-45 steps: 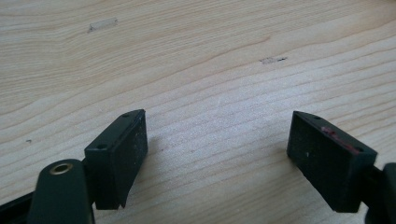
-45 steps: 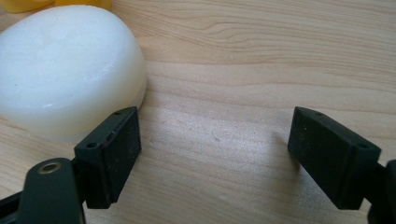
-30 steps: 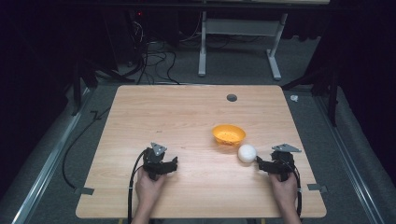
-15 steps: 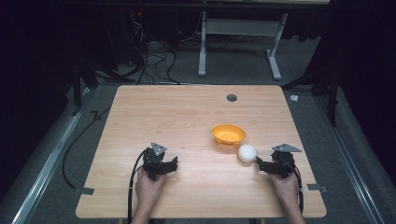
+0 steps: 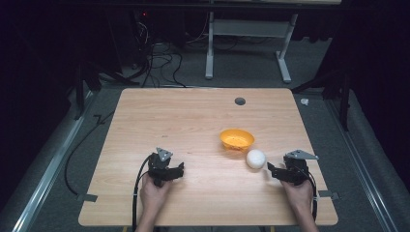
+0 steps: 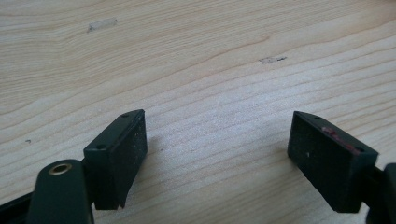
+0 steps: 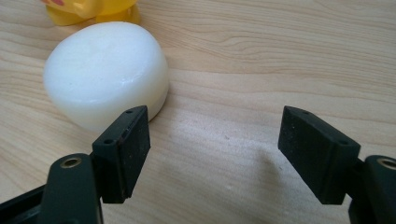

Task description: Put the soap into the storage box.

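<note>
Your right gripper (image 5: 269, 170) sits low on the desk (image 5: 193, 121). Its jaws have just been closing and now stand partly apart over bare wood, gripping nothing. The white round block (image 7: 105, 72) lies ahead and to the left of that gripper, just outside its left jaw. Your right hand (image 5: 297, 192) is plainly the nearer one. The block is squat and round, with no long axis to line up on. Your left gripper (image 5: 179, 169) rests well apart from it, jaws wide and empty. Just beyond the block stands the orange bowl (image 5: 237, 139); I cannot tell whether the two touch. Count: one block, one bowl, two grippers.
</note>
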`<state>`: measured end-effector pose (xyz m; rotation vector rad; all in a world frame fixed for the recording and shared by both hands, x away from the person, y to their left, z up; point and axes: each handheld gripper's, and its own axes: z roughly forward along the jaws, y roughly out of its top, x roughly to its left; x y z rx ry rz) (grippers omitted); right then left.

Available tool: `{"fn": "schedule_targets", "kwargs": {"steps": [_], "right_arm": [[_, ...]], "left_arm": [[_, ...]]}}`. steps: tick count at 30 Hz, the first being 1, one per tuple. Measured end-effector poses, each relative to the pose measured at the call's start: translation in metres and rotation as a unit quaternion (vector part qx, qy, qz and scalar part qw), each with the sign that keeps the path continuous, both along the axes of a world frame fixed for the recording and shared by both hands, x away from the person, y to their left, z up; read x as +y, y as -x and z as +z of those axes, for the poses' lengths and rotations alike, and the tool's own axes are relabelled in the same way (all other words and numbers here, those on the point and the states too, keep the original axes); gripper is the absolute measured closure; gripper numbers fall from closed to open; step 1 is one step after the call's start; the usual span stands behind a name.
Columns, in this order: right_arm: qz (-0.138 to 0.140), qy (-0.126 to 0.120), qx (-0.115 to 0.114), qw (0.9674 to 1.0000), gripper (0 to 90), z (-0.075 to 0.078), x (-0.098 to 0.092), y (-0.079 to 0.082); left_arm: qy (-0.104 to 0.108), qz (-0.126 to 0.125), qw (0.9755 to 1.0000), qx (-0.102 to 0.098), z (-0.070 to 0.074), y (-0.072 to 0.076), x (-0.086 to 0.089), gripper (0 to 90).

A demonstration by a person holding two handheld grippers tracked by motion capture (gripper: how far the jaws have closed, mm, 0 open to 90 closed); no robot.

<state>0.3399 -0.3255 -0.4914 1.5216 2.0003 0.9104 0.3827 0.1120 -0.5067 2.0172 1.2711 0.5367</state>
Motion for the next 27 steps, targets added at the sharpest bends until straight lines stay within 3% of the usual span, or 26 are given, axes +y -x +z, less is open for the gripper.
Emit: {"fn": "schedule_targets", "kwargs": {"steps": [3,15,27], "right_arm": [[0.002,-0.002,-0.011,0.9999,26.2,0.004,-0.001,0.009],[0.022,0.000,-0.018,0.9996,26.8,0.012,0.008,0.031],[0.055,-0.008,-0.010,0.9984,23.2,0.010,0.031,0.020]], "left_arm": [[0.000,0.000,1.0000,0.000,0.000,0.000,0.000,20.3],[0.000,0.000,1.0000,0.000,0.000,0.000,0.000,20.3],[0.000,0.000,1.0000,0.000,0.000,0.000,0.000,20.3]]}}
